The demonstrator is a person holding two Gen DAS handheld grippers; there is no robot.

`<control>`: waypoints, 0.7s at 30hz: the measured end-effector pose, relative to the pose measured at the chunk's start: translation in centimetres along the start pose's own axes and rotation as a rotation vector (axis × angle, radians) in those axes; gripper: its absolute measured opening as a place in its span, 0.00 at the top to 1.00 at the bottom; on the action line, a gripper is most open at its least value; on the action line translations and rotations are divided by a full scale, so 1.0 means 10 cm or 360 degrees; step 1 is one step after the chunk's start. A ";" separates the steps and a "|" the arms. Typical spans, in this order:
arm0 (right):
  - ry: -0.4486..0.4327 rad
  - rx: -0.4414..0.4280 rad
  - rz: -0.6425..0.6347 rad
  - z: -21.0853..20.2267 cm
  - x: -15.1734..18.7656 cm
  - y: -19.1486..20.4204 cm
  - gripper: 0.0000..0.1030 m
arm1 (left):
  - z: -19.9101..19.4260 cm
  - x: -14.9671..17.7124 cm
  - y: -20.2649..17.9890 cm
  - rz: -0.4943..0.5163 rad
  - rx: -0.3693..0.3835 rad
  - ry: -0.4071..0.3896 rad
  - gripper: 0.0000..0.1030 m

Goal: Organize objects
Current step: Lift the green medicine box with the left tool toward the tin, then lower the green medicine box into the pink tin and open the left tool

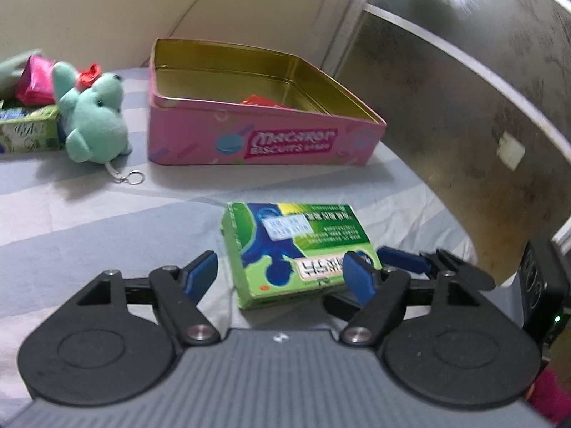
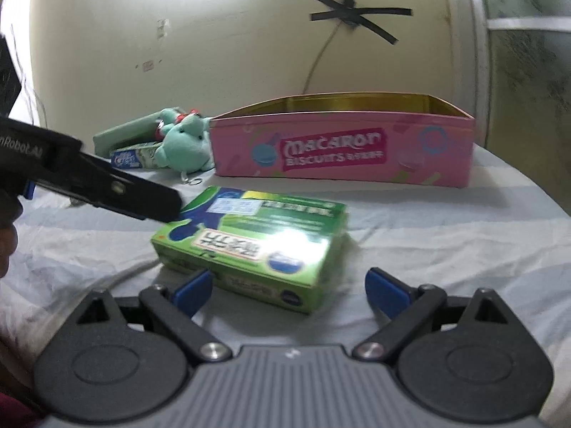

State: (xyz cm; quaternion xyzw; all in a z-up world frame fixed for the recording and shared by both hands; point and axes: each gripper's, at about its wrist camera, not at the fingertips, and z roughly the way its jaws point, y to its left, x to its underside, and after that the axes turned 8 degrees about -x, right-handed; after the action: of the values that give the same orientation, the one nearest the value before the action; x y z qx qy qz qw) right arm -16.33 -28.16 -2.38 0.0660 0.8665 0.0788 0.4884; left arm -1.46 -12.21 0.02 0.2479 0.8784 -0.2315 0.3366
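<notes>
1. Two tongs, one in each of my hands, both pointing down at a green carton that lies flat on the blue-and-white striped sheet.
2. My left gripper has its jaws parted. The carton's near end sits between its blue pads; the left pad stands clear of the carton, while the right one overlaps the carton's near corner, and I cannot tell if it touches.
3. My right gripper has its jaws spread wide. In its own view the carton lies just ahead of them, with its near corner close to the left pad and the right pad well clear of it.
4. In the right wrist view, the black finger of my left gripper reaches in from the left edge, over the carton's far left corner.
5. Beyond the carton stands a pink biscuit tin, lidless, gold inside, with something red lying in it.
6. Left of the tin, a mint-green plush toy sits with its key ring trailing on the sheet.
7. Behind the toy I see a second green box and a pink packet.
</notes>
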 end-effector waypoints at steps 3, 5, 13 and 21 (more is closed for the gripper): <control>-0.0006 -0.0016 0.0053 -0.07 -0.02 -0.12 0.10 | 0.06 -0.08 0.13 -0.0086 0.0021 0.0056 0.26; -0.0015 -0.0009 0.0037 -0.10 -0.04 -0.16 0.12 | 0.11 -0.10 0.16 -0.0113 0.0050 0.0098 0.27; 0.0019 -0.0123 -0.0028 -0.02 -0.09 -0.18 0.30 | 0.44 -0.06 0.06 -0.0063 0.0118 0.0231 0.51; -0.0048 -0.0109 -0.0126 -0.02 -0.09 -0.04 0.29 | 0.29 -0.14 -0.05 -0.0035 0.0086 0.0135 0.51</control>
State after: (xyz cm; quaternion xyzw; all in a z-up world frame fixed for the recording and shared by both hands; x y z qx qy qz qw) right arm -16.05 -28.75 -1.67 0.0162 0.8578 0.0881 0.5061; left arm 0.52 -14.66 -0.84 0.2568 0.8880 -0.2479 0.2898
